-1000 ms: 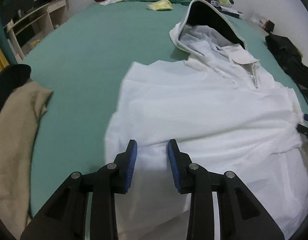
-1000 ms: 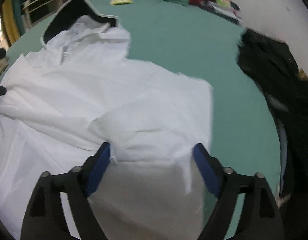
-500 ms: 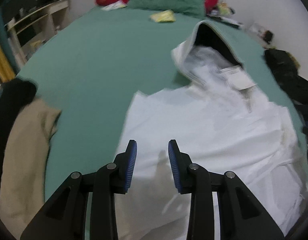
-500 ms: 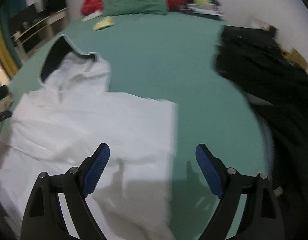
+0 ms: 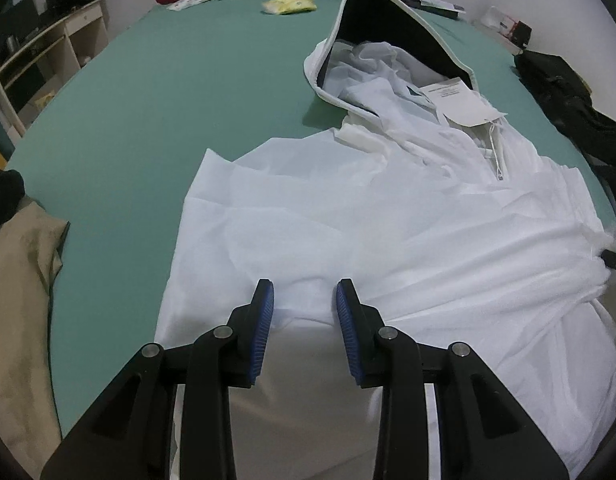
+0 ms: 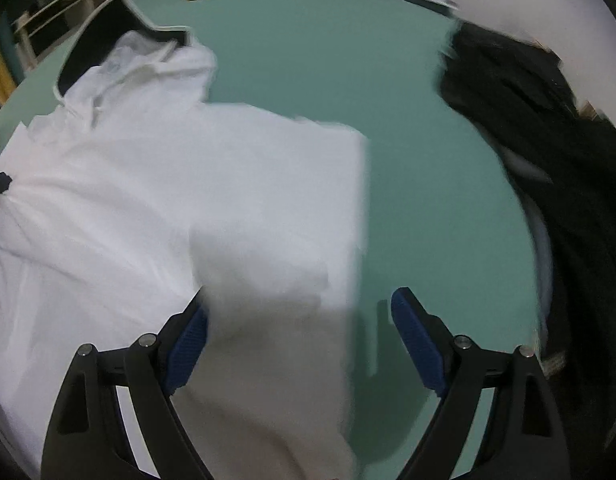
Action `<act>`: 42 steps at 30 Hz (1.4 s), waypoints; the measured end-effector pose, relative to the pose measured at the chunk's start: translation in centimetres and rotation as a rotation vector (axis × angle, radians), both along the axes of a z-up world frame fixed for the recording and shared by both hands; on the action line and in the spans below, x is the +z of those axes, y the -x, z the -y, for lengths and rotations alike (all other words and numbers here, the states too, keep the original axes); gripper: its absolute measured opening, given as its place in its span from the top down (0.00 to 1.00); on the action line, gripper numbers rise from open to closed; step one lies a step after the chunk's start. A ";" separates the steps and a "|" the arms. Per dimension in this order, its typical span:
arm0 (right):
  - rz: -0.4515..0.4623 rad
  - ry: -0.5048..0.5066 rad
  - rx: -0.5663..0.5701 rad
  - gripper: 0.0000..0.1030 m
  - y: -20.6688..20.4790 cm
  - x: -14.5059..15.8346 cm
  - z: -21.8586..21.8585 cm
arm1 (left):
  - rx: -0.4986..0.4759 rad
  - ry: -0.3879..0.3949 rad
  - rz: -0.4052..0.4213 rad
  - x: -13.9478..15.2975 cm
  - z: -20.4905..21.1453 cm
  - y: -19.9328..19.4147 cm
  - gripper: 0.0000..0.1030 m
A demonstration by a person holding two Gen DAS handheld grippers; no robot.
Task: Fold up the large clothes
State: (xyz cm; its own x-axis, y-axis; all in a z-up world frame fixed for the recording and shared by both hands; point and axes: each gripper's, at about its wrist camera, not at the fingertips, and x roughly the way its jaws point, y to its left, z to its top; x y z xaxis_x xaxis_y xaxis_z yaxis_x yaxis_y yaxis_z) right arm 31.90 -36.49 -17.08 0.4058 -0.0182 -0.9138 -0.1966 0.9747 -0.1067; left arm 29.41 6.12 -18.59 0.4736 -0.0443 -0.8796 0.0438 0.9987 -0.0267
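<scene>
Bed (image 5: 155, 92): one white hoodie (image 5: 388, 220) | one black pile (image 6: 548, 140), one tan garment (image 5: 19, 300) flanked it | left gripper (image 5: 303, 300) part-open, right gripper (image 6: 299, 320) wide, both empty

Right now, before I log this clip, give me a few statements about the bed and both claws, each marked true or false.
1. The white hooded garment lies spread on the green bedsheet. True.
2. The left claw grips a fold of the white garment. False: its pads stand apart with only flat cloth below them.
3. The right claw is opened wider than the left. True.
4. The garment's hood has a dark lining. True.
5. The dark clothes lie on top of the white garment. False: they lie apart from it, near the bed's edge, with bare sheet between.
6. A beige garment lies across the hood. False: it lies at the left edge of the left wrist view, away from the hood.
</scene>
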 end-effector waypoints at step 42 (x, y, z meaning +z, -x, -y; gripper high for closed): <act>0.395 0.131 0.739 0.96 -7.7 0.8 -8.5 | -0.020 0.059 0.302 8.5 1.9 -14.9 0.66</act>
